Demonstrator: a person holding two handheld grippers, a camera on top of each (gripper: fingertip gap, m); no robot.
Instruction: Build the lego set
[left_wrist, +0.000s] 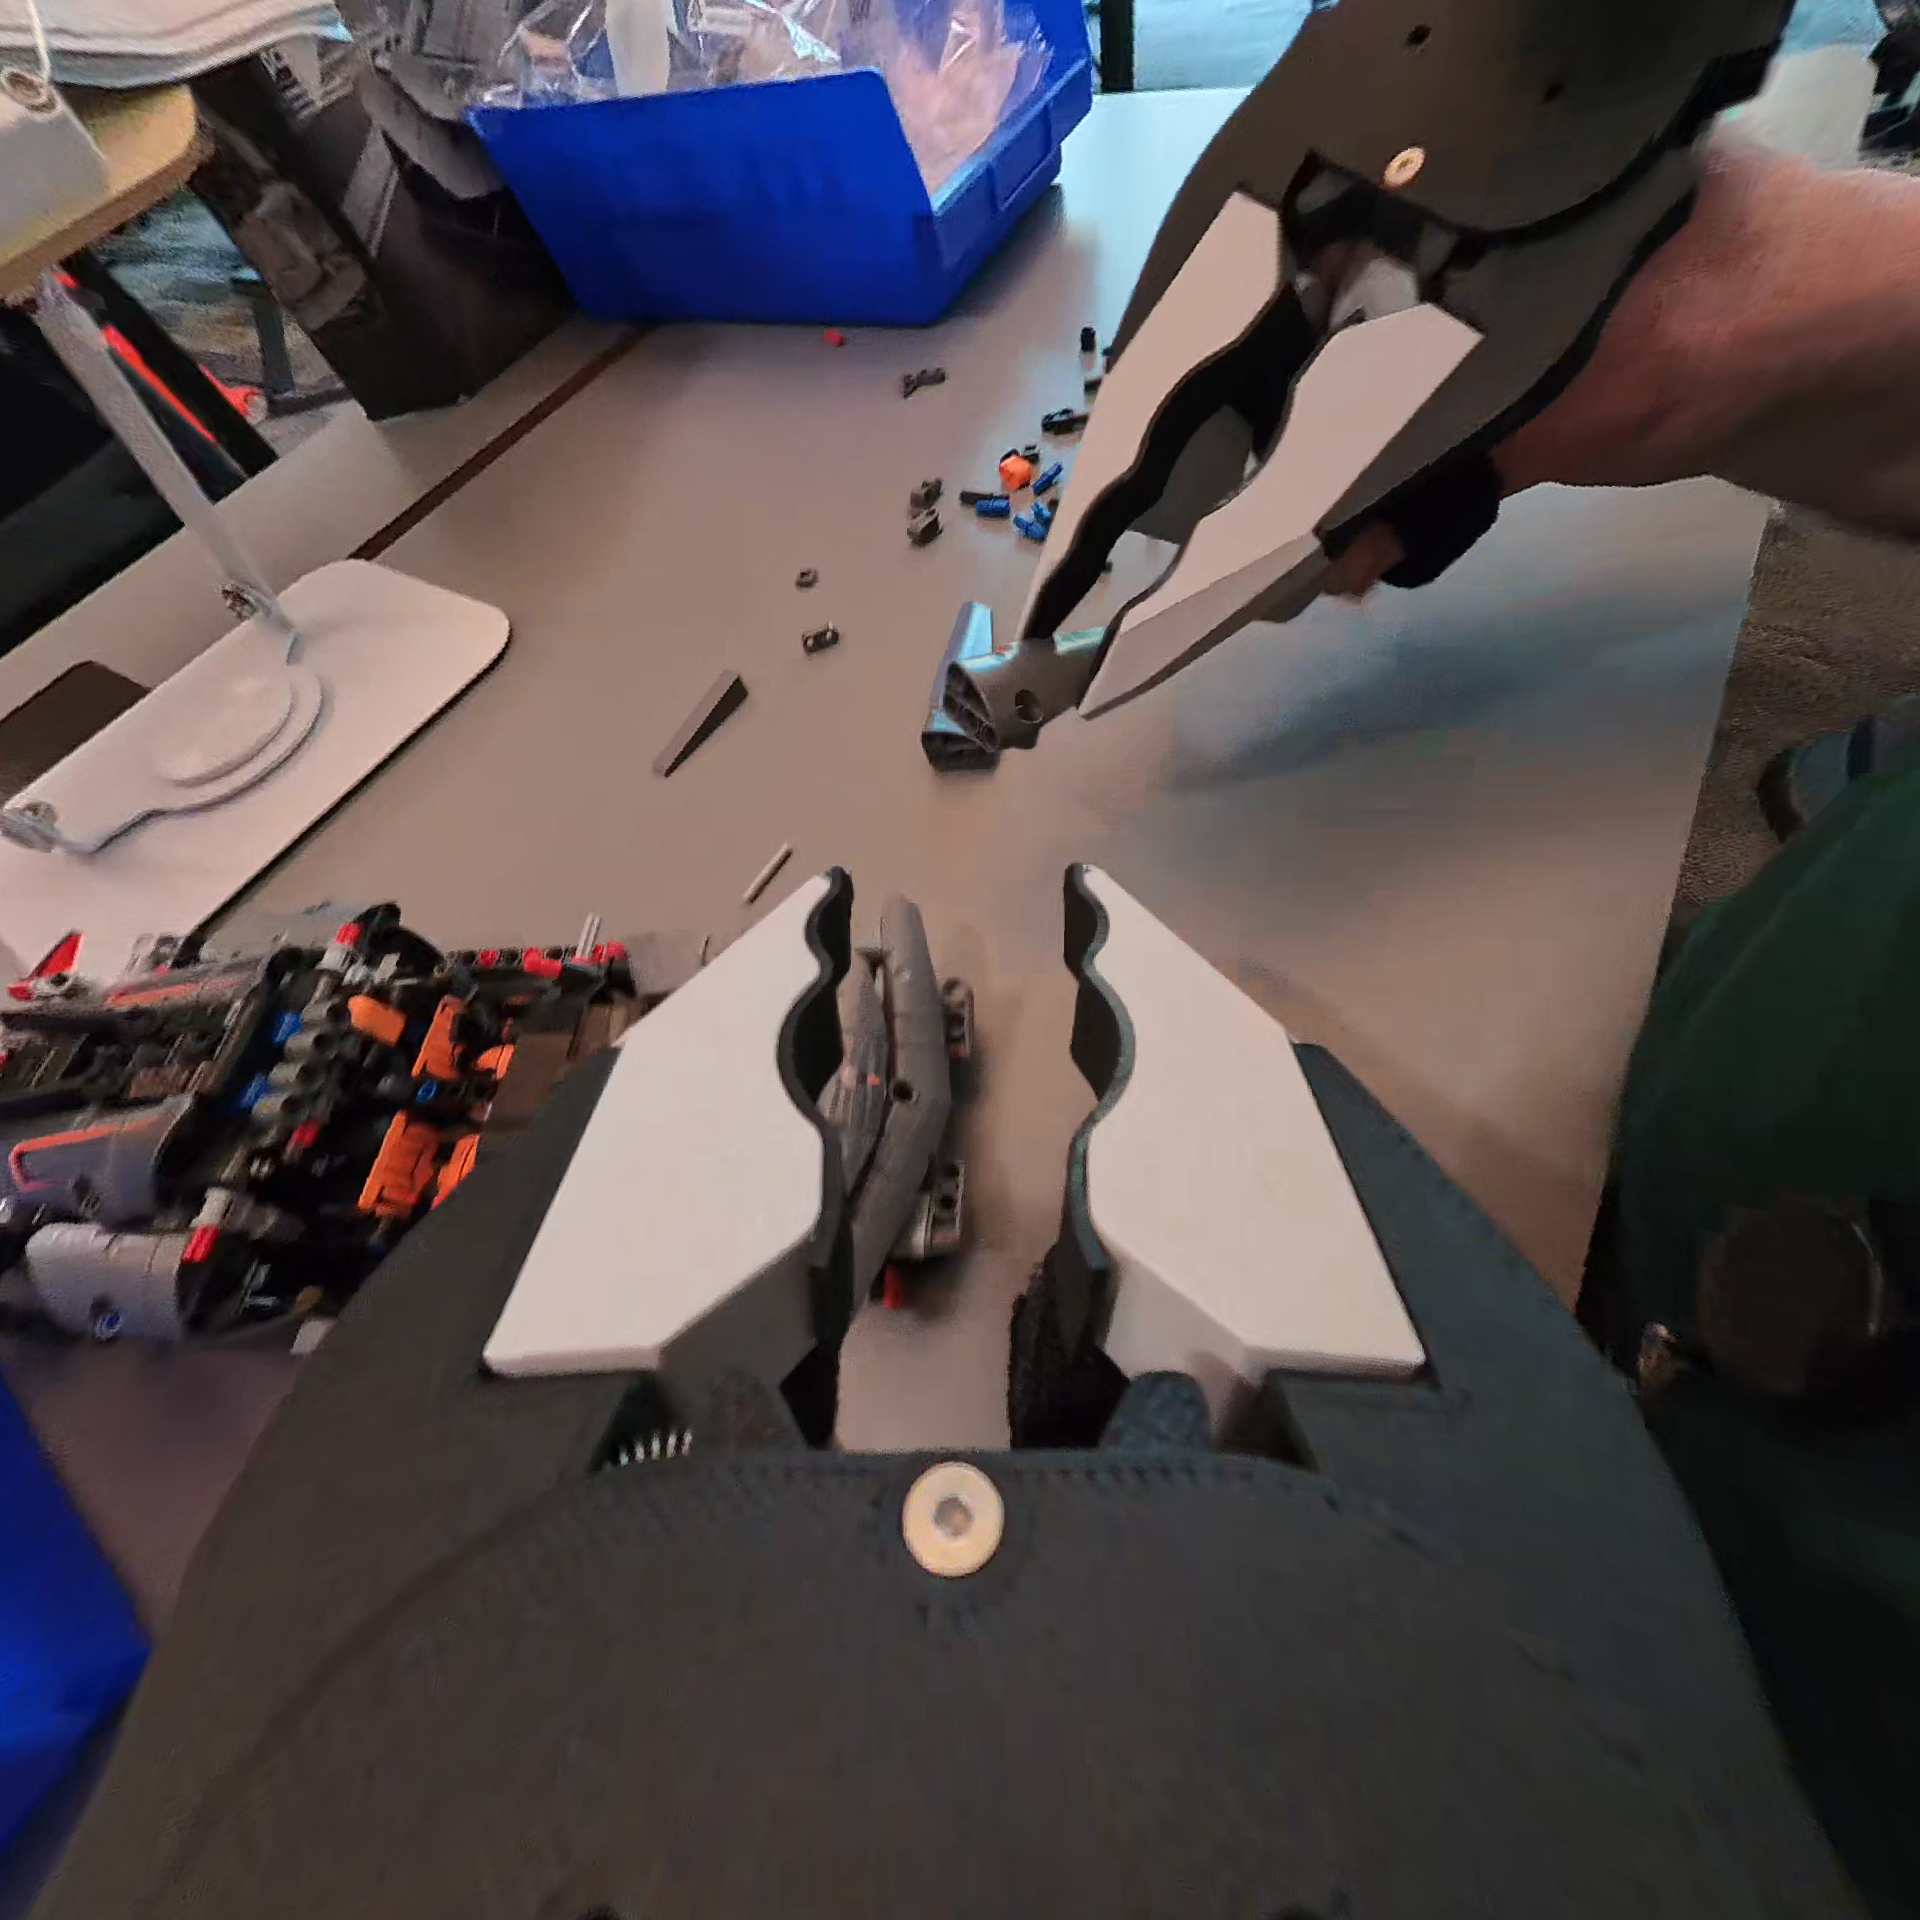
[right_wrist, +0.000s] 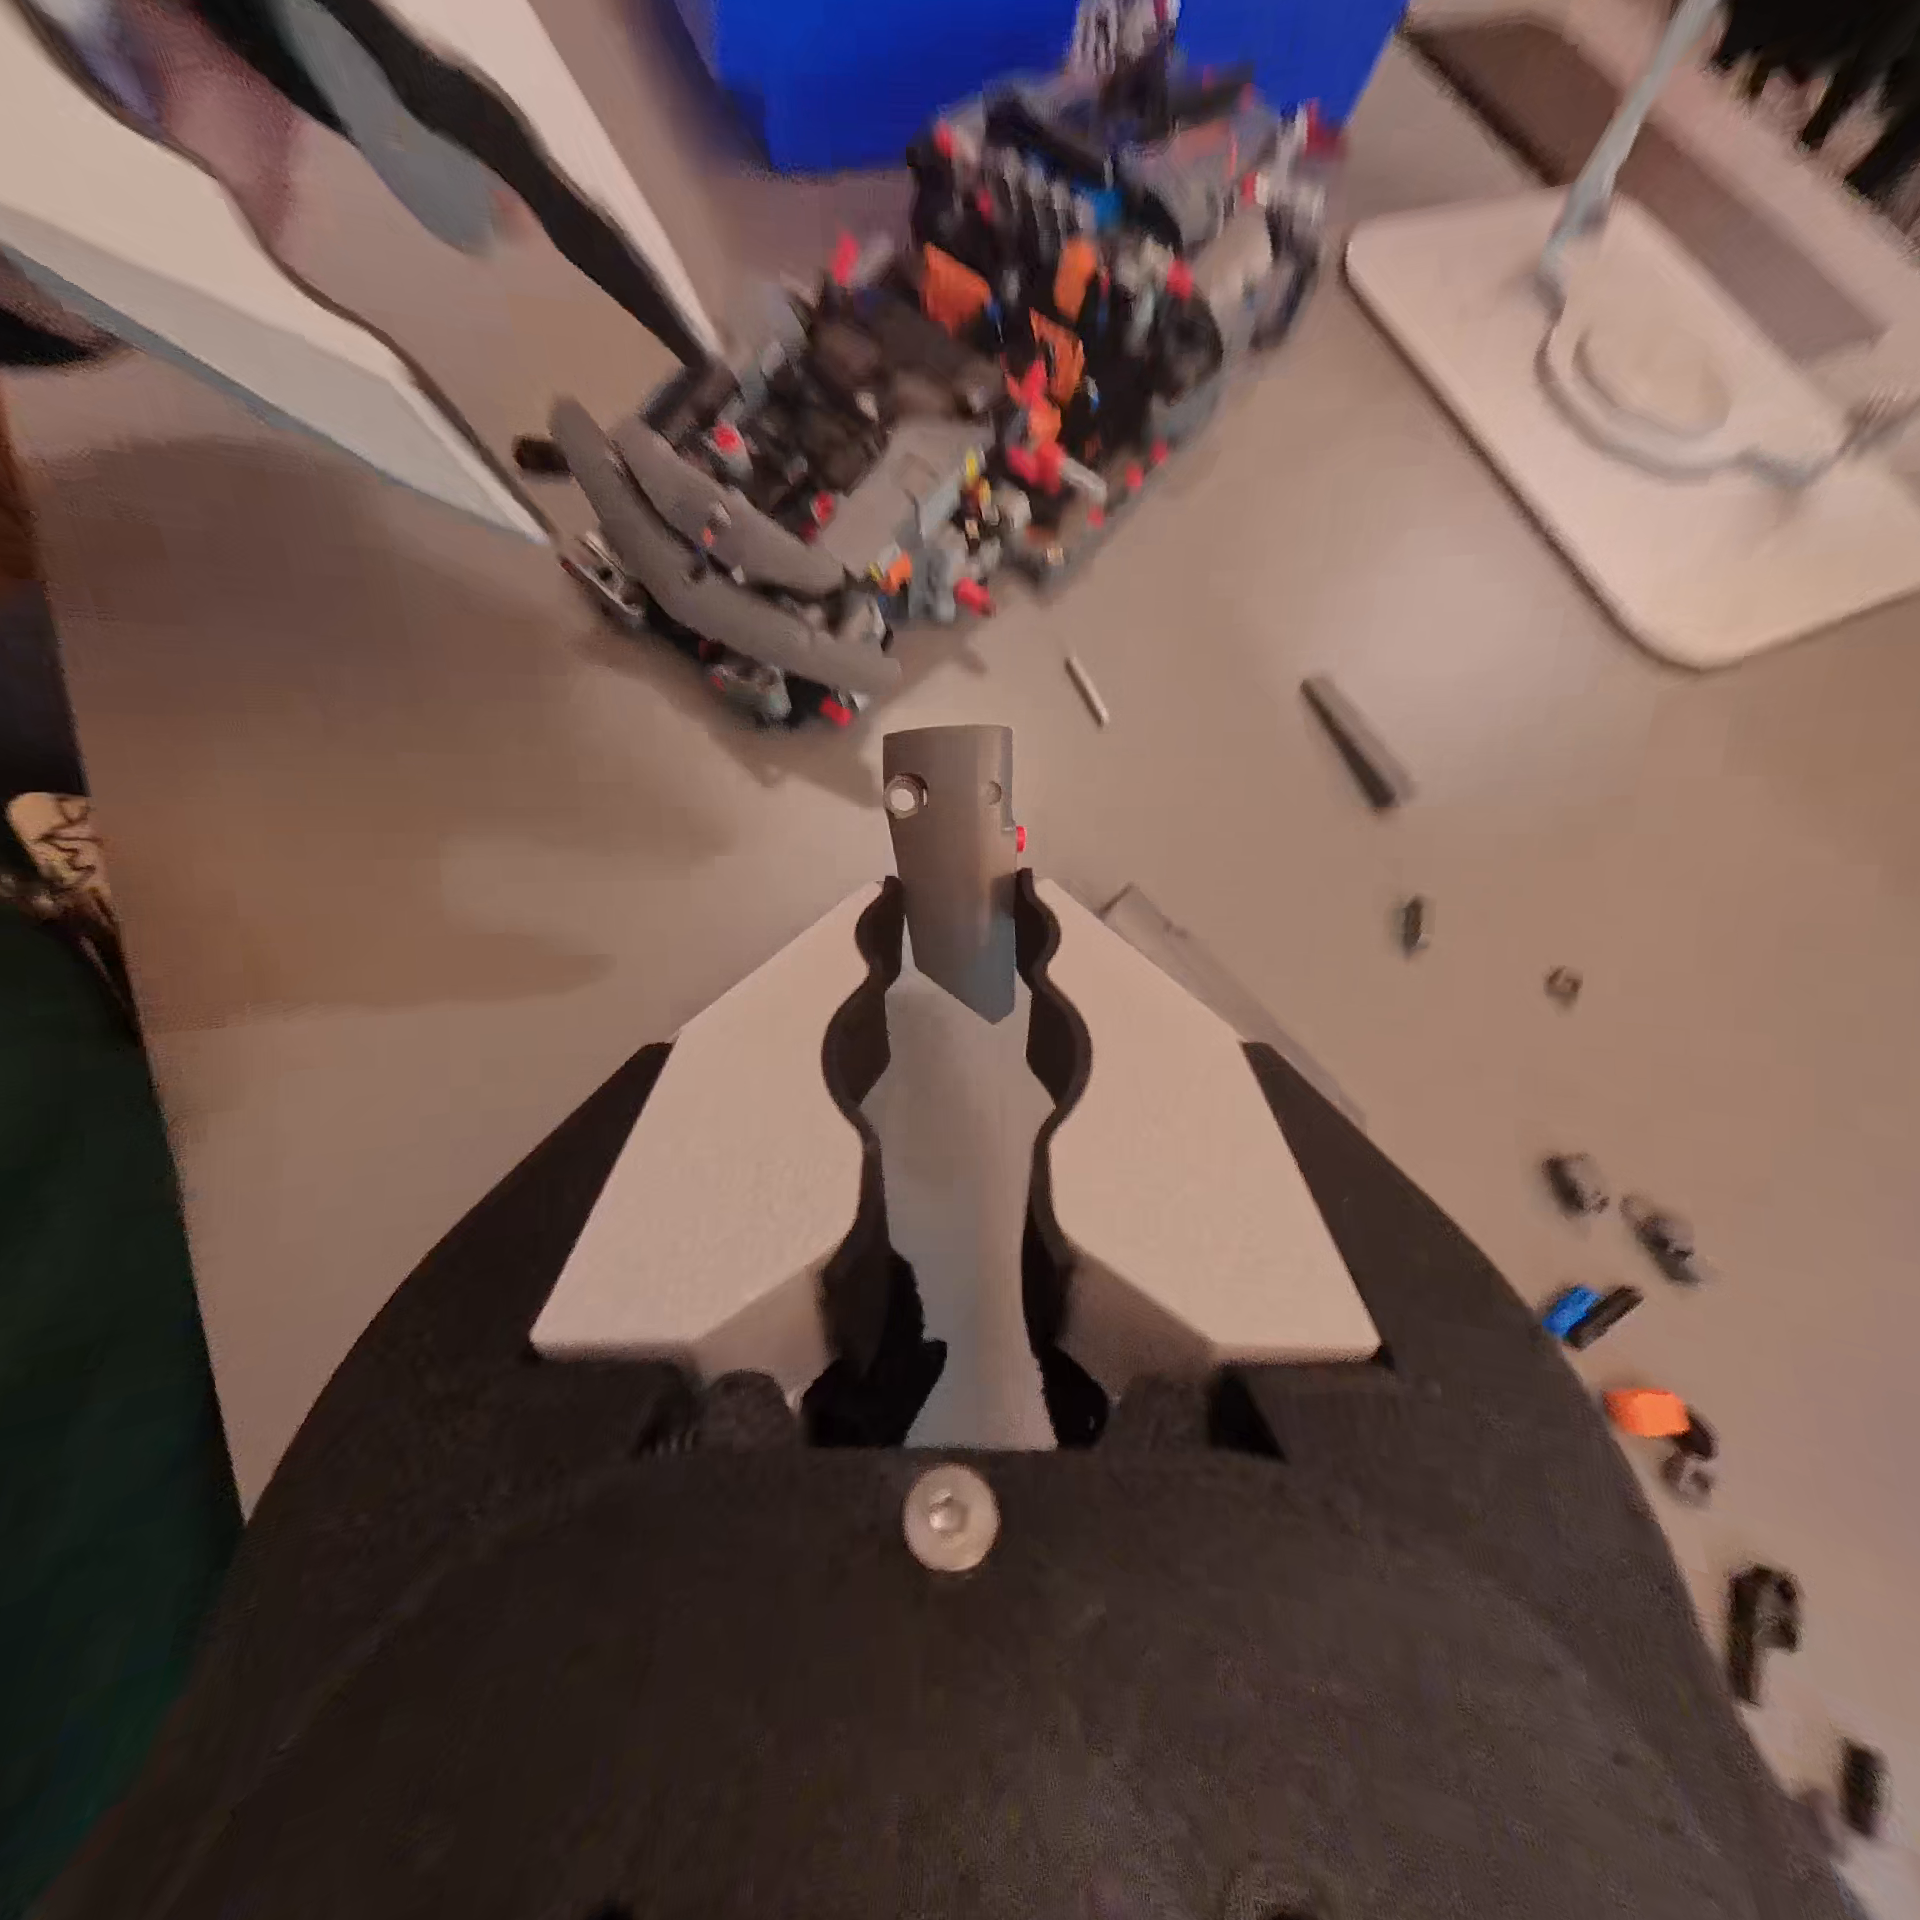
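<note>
The partly built Lego model (left_wrist: 260, 1091), black and grey with orange and red parts, lies on the table at the left; it also shows blurred in the right wrist view (right_wrist: 1039, 364). A grey curved panel sub-assembly (left_wrist: 894, 1060) lies on the table beside it (right_wrist: 727, 582). My left gripper (left_wrist: 956, 894) is open, its fingers astride that sub-assembly, which lies close to the left finger. My right gripper (right_wrist: 954, 888) is shut on a grey Lego panel piece (right_wrist: 951, 821). In the left wrist view the right gripper (left_wrist: 1060, 665) holds this piece (left_wrist: 987, 696) just above the table, ahead of my left gripper.
A blue bin (left_wrist: 790, 197) with plastic bags stands at the back. A white stand base (left_wrist: 260, 686) sits at the left. Small loose pieces (left_wrist: 1018, 488) lie at the centre back, with a grey wedge (left_wrist: 707, 722) and a thin axle (left_wrist: 767, 871) nearer. A person's hand (left_wrist: 1766, 343) holds the right gripper. Across from one pair of fingers to the other is roughly 9 centimetres. The partly built Lego model (left_wrist: 260, 1091) lies around 15 centimetres away from my left fingertips. My right wrist view (right_wrist: 1024, 172) looks at it from another angle.
</note>
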